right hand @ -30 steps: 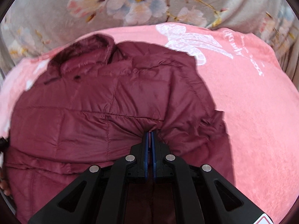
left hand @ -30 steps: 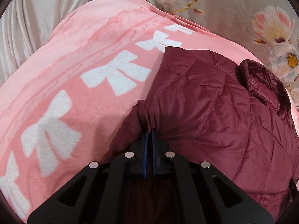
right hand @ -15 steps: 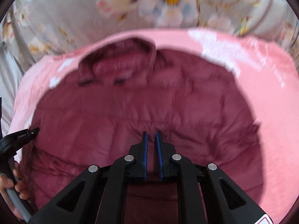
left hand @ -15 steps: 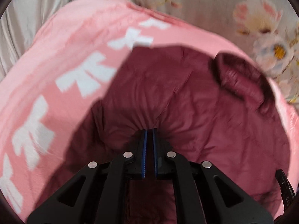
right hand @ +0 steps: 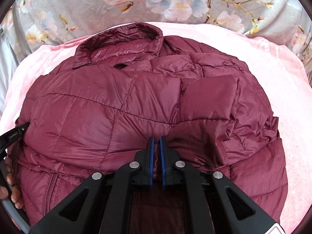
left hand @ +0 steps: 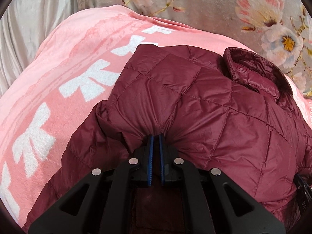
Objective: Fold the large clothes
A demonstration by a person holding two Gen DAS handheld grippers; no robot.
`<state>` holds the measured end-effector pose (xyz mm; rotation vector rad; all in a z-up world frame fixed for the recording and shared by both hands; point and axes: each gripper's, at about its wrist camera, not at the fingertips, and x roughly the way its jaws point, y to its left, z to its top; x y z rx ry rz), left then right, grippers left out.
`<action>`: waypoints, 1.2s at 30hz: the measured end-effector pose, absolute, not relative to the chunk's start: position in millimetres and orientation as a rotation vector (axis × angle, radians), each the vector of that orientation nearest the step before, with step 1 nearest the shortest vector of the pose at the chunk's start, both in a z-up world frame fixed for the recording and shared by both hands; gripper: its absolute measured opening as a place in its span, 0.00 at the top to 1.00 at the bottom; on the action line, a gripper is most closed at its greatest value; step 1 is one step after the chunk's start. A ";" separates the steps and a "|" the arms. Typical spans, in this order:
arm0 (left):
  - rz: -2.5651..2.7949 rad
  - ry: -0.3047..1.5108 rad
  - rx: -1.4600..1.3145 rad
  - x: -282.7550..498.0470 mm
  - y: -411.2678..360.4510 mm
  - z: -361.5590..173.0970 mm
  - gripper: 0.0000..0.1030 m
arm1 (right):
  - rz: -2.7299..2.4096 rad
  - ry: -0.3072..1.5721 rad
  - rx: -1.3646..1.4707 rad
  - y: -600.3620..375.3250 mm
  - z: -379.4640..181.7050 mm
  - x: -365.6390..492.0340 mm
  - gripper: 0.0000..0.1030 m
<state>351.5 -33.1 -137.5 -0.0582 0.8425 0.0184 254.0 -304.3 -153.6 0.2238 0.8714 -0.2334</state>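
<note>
A maroon quilted puffer jacket (left hand: 204, 101) lies on a pink blanket, its lower part folded up over the body toward the collar (left hand: 257, 68). My left gripper (left hand: 156, 136) is shut on a bunched fold of the jacket's left edge. My right gripper (right hand: 157, 139) is shut on the folded edge of the jacket (right hand: 117, 107) near its middle, with fabric pinched between the blue pads. The collar (right hand: 124, 37) shows at the far end in the right wrist view.
The pink blanket (left hand: 58, 78) with white bows covers the surface, also seen in the right wrist view (right hand: 282, 74). A grey floral cloth (right hand: 97, 5) lies behind. The other gripper and the person's fingers (right hand: 9, 175) show at the left edge.
Both grippers have carried the jacket's lower edge forward over its body toward the collar. The jacket now lies doubled over, with both grippers still clamped on it.
</note>
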 end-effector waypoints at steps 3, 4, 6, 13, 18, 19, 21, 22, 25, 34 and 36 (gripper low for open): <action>0.026 0.840 -0.041 351.2 -36.3 -137.6 0.95 | -0.243 0.873 0.204 -302.2 -154.7 253.9 0.94; 0.027 0.840 -0.039 350.7 -36.5 -137.7 0.95 | -0.246 0.874 0.197 -301.3 -154.8 253.9 0.94; 0.032 0.839 -0.029 351.0 -38.1 -138.0 0.95 | -0.252 0.874 0.187 -299.5 -155.1 254.0 0.94; 0.047 0.839 0.003 351.0 -42.3 -138.1 0.95 | -0.264 0.877 0.165 -295.7 -156.5 254.3 0.94; 0.062 0.839 0.035 351.2 -46.5 -138.8 0.95 | -0.277 0.881 0.140 -291.9 -157.5 255.9 0.94; 0.064 0.839 0.040 351.2 -47.4 -138.8 0.95 | -0.280 0.882 0.135 -291.3 -157.5 255.8 0.94; 0.069 0.839 0.050 351.8 -48.8 -139.5 0.95 | -0.285 0.884 0.125 -289.8 -157.8 256.3 0.94; 0.072 0.839 0.056 352.2 -49.7 -139.7 0.96 | -0.290 0.885 0.116 -287.8 -157.9 257.0 0.94; 0.085 0.839 0.084 352.9 -53.9 -141.0 0.96 | -0.302 0.889 0.093 -284.2 -158.6 258.1 0.94; 0.160 0.839 0.266 356.5 -77.5 -142.7 0.95 | -0.267 0.890 0.137 -288.4 -156.1 255.5 0.91; 0.097 0.878 0.190 357.2 -70.4 -131.2 0.86 | -0.223 0.878 0.221 -301.2 -150.5 248.0 0.80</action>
